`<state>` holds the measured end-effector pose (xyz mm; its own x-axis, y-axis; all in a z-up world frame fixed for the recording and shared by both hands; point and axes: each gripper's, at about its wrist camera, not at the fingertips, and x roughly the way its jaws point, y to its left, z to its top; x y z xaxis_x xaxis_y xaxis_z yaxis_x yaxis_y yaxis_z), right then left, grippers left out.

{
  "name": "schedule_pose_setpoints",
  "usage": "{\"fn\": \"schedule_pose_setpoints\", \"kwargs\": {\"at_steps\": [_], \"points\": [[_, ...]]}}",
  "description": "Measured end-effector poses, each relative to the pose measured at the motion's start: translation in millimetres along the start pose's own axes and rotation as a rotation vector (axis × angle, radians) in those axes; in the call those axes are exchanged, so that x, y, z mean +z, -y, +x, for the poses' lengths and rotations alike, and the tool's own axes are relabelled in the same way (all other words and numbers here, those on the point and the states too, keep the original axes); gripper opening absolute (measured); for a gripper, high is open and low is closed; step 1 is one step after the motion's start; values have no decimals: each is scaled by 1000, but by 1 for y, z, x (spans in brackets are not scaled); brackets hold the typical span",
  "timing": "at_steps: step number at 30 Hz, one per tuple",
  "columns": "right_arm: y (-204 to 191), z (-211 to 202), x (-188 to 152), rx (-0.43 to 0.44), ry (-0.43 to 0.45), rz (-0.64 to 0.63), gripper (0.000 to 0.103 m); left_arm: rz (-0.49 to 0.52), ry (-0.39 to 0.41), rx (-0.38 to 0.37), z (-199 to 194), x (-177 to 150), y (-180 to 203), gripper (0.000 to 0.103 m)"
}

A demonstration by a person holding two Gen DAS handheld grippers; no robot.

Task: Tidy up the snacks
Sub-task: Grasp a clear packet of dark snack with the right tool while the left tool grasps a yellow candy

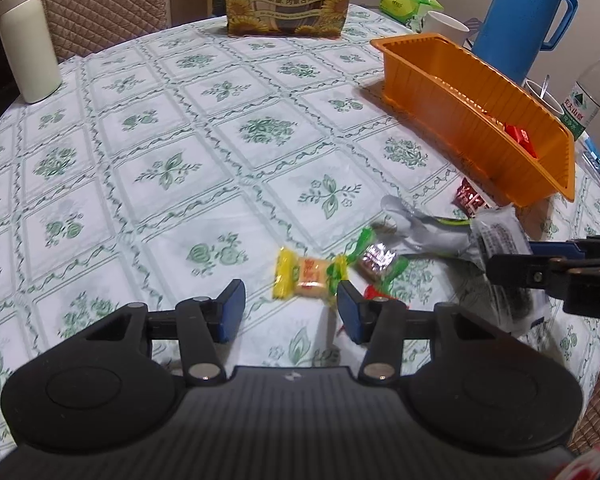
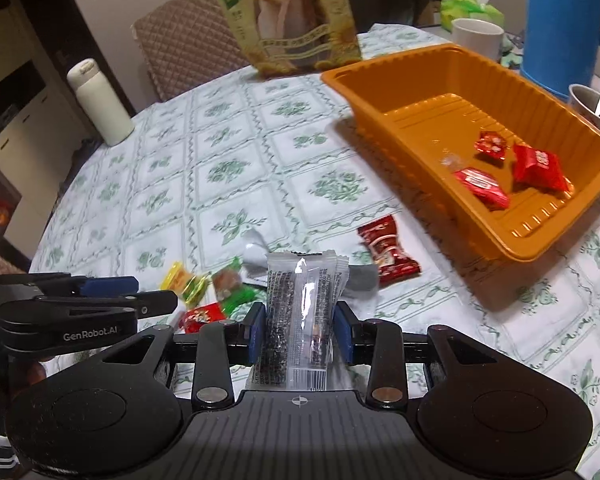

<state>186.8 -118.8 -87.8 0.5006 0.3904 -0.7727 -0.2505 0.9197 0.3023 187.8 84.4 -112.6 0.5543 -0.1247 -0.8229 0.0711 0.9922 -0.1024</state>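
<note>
The left hand-held gripper (image 1: 291, 312) is matte black plastic: a ribbed centre plate, two round domed housings at its sides, silver pivot screws on the linkage arms, and blue pads on its fingers (image 1: 232, 310). The right hand-held gripper (image 2: 300, 334) has the same build, with a small crosshair mark on its ribbed plate; seen from there, the left one bears white "GenRobot.AI" lettering

Left wrist view: low over the table (image 1: 204, 128), facing its far edge. Right wrist view: equally near, facing likewise. Both share the orange tray (image 1: 452, 80) (image 2: 412, 92) and the loose sweets (image 1: 312, 276) (image 2: 388, 252).
</note>
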Motion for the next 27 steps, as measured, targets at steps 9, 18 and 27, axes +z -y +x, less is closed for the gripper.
{"fn": "schedule_pose_setpoints", "kwargs": {"at_steps": [9, 18, 27], "points": [[9, -4, 1, -10, 10, 30, 37, 45, -4, 3, 16, 7, 8, 46], [13, -7, 0, -20, 15, 43, 37, 83, 6, 18, 20, 3, 16, 29], [14, -10, -2, -19, 16, 48, 37, 75, 18, 19, 14, -5, 14, 19]]}}
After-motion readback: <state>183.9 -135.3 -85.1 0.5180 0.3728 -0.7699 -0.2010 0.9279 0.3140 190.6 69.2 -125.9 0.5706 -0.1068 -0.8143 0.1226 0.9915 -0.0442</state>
